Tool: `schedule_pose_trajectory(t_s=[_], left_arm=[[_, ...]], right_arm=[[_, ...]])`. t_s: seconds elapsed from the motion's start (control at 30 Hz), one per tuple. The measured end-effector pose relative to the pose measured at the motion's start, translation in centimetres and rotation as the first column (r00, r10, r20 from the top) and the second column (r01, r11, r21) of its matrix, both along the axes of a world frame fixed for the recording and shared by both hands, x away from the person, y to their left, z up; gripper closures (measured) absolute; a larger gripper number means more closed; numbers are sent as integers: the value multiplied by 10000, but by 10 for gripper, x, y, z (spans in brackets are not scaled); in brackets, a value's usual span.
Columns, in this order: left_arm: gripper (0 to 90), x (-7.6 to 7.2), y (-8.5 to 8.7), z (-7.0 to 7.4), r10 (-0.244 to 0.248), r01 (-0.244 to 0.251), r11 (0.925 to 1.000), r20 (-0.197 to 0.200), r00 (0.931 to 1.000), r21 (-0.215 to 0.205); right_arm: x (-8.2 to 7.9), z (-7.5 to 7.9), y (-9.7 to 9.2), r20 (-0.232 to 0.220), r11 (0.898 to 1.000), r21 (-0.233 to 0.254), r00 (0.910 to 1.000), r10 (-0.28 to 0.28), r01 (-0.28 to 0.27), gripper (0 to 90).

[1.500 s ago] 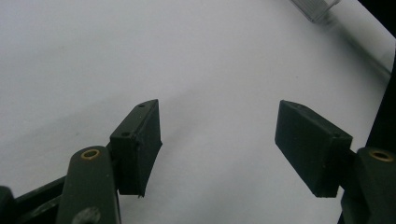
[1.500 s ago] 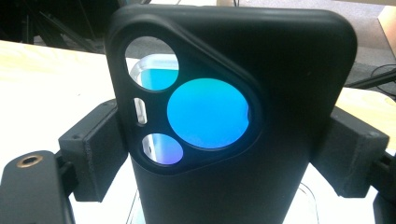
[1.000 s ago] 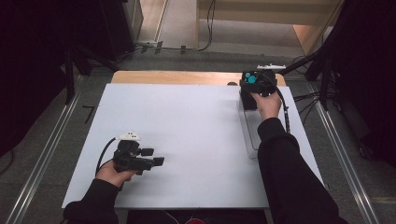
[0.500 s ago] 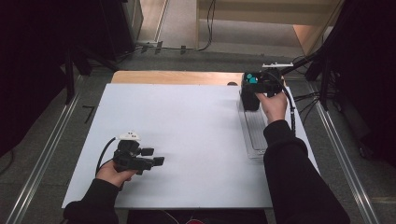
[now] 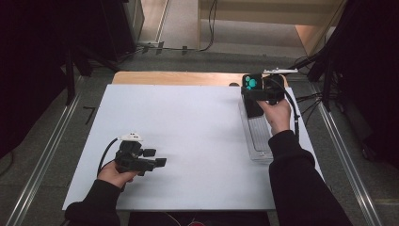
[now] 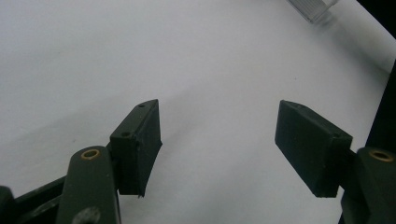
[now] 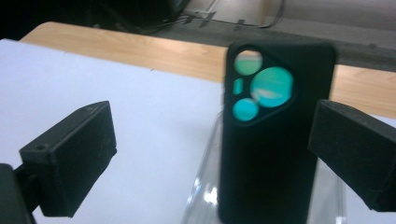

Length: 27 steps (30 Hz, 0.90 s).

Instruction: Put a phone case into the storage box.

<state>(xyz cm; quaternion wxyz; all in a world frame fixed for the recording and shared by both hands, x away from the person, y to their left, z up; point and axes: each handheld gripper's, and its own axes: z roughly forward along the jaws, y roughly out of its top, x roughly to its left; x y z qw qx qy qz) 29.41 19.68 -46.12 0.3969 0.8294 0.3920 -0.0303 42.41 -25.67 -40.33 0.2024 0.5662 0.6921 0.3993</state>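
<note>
Black phone case [image 7: 275, 140] with teal showing through 4 camera cutouts at its top, standing in the far end of a clear plastic tray [image 5: 258, 141]; tray long and narrow, lying along the right edge of the white counter [image 5: 188, 136], running near to far

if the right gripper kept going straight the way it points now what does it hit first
Most likely the black phone case, standing on end in the clear tray just ahead of the right gripper. The jaws, which have just been opening, stand wide either side of it; depth is unclear.
</note>
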Motion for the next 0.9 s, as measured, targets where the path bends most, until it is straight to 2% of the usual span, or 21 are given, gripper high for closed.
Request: schedule_pose_trajectory(t_s=[0.2,0.43,0.5,0.6,0.67,0.8,0.9], left_arm=[[318,1,-1,1,-34,34,10000,-3,10000,-39],[318,2,0,2,-100,100,9999,-32,9999,-63],[318,2,1,2,-108,108,9999,-46,9999,-44],[318,3,1,2,-96,95,9999,-63,9999,-55],[318,3,2,3,-92,92,9999,-69,9999,-73],[318,4,2,3,-173,173,9998,-56,9998,-77],[318,4,2,4,-217,216,9997,-32,9998,-67]], right_arm=[[-15,-3,14,-121,9963,179,9964,840,-838,0],[-28,-6,26,-157,9882,311,9884,1507,-1502,0],[-31,-8,29,-234,9829,406,9832,1809,-1798,11],[-36,-8,33,-300,9747,502,9752,2193,-2177,114],[-40,-8,36,-328,9704,526,9708,2376,-2357,117],[-48,-9,44,-429,9578,321,9571,2867,-2855,133],[-55,-9,52,-441,9505,-38,9497,3101,-3106,133]])
